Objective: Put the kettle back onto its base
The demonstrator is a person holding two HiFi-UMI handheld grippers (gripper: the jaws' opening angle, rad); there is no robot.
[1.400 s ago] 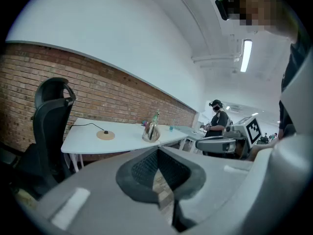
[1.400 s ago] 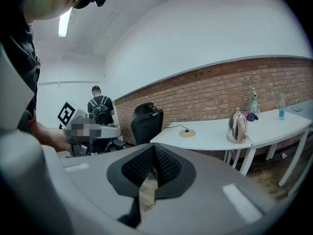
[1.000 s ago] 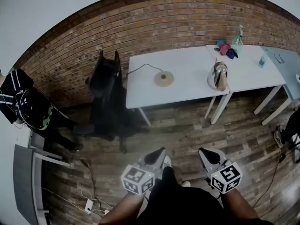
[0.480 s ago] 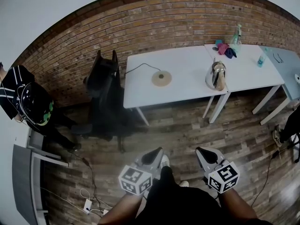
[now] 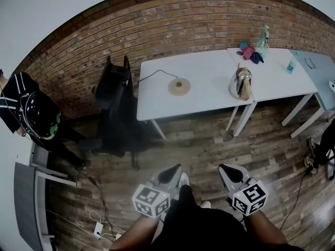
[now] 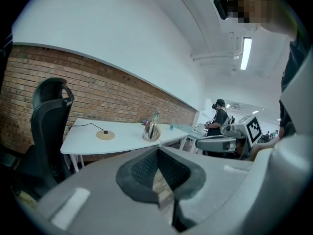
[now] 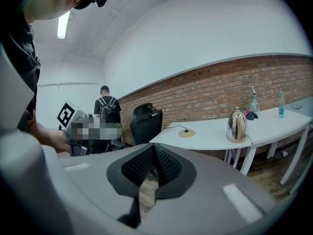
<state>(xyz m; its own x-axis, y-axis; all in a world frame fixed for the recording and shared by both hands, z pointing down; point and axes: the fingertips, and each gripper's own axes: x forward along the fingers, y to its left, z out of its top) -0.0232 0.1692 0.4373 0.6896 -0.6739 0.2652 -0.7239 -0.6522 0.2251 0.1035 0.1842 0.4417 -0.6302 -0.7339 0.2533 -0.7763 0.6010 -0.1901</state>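
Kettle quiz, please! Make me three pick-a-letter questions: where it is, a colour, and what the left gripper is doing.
1. Where is the kettle? A on its base; B on the white table, apart from the base; C on the floor.
2. What colour is the base? A tan; B blue; C green.
3. What does the left gripper hold? A the kettle; B a bottle; C nothing.
1 B: it stands on the table, away from the base. 2 A: the round disc is tan. 3 C: its fingers are together, empty.
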